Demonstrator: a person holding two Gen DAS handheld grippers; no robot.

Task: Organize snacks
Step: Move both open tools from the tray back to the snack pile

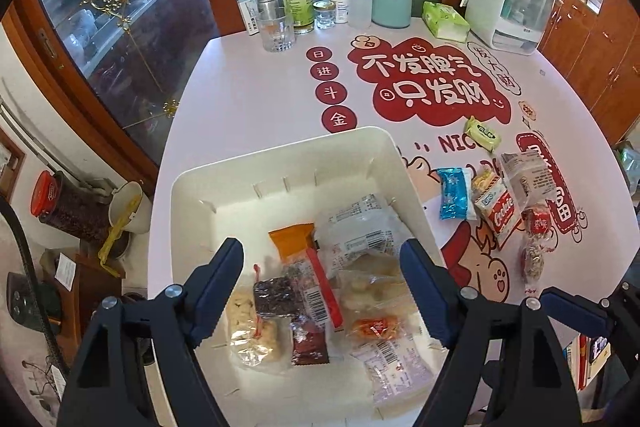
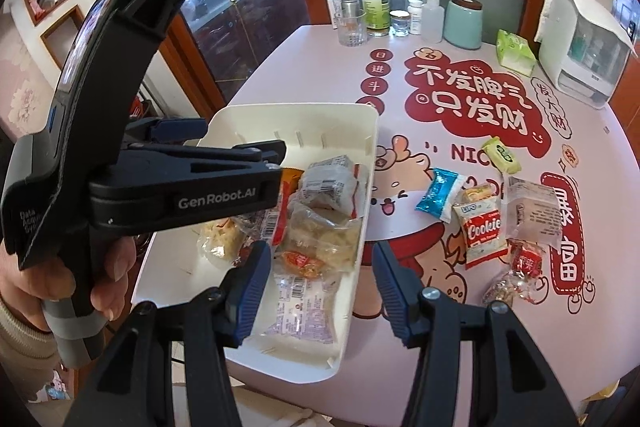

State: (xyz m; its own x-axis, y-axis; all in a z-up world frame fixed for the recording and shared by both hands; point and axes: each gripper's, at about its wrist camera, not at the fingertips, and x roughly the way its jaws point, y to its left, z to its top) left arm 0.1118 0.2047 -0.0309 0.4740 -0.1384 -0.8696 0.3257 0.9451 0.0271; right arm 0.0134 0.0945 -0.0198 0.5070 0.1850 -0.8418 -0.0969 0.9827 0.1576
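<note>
In the left wrist view, the left hand-held gripper (image 1: pixel 322 287) hangs over the white rectangular plastic bin (image 1: pixel 280 155) with its jaws spread wide and nothing between the pads. Inside the bin lie wrapped snacks: an orange packet (image 1: pixel 290 241), a dark brown bar (image 1: pixel 272 297), a clear bag of pale crackers (image 1: pixel 250 327) and a red-orange wrapped sweet (image 1: pixel 374 329). Right of the bin, on the pink printed bench (image 1: pixel 248 83), lie a blue foil packet (image 1: pixel 454 193), a red-and-white cookie packet (image 1: pixel 498 211), a clear printed wrapper (image 1: pixel 528 175), a small red wrapped candy (image 1: pixel 538 223) and, further from the bin, a green packet (image 1: pixel 484 135).

In the right wrist view, the right hand-held gripper (image 2: pixel 318 287) stands released above the bin's (image 2: pixel 360 115) near right wall, its jaws apart and gripping nothing. The left hand-held gripper (image 2: pixel 276 151) reaches in from the left over the bin, held by a hand (image 2: pixel 100 275). Right of the bin rest the blue foil packet (image 2: pixel 436 195), the cookie packet (image 2: pixel 482 227), the clear wrapper (image 2: pixel 534 211), the red candy (image 2: pixel 526 259) and the green packet (image 2: pixel 502 155).
</note>
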